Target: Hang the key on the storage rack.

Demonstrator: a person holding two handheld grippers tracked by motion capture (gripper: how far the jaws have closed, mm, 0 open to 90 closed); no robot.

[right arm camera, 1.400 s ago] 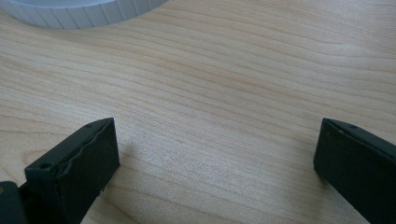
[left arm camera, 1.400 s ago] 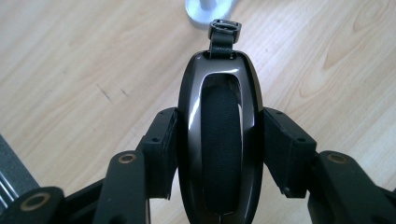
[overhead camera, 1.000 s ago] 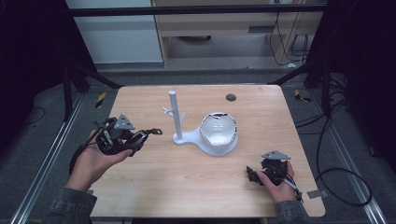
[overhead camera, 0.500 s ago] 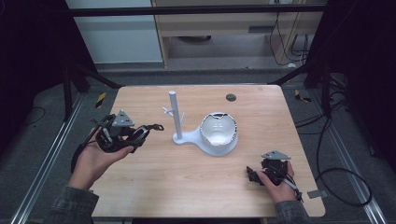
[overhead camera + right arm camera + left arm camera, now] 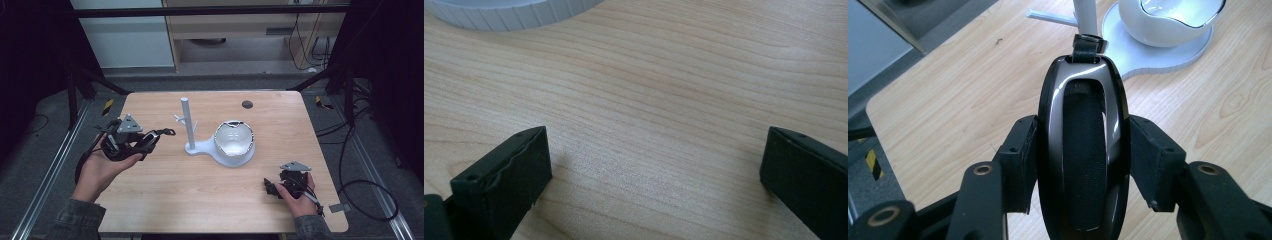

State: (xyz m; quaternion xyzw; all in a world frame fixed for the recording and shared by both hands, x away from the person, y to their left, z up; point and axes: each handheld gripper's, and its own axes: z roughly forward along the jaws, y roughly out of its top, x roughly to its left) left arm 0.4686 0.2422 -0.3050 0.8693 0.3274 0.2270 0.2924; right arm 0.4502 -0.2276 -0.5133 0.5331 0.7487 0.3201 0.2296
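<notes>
Your left tool (image 5: 150,142) is clamped on a black headphone earcup (image 5: 1083,150) near the tabletop's left edge, beside the white stand (image 5: 189,125); your right tool (image 5: 272,187) rests jaws apart, holding nothing.

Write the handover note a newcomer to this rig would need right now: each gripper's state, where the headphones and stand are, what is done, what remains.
Left gripper: shut on the black headphones' earcup, held above the table's left part, short of the white stand.
Right gripper: open, nothing between its jaws, low over the table near the front right.
Done: headphones picked up.
Left, probably: hang them on the stand's post, beside the white bowl on its base.
</notes>
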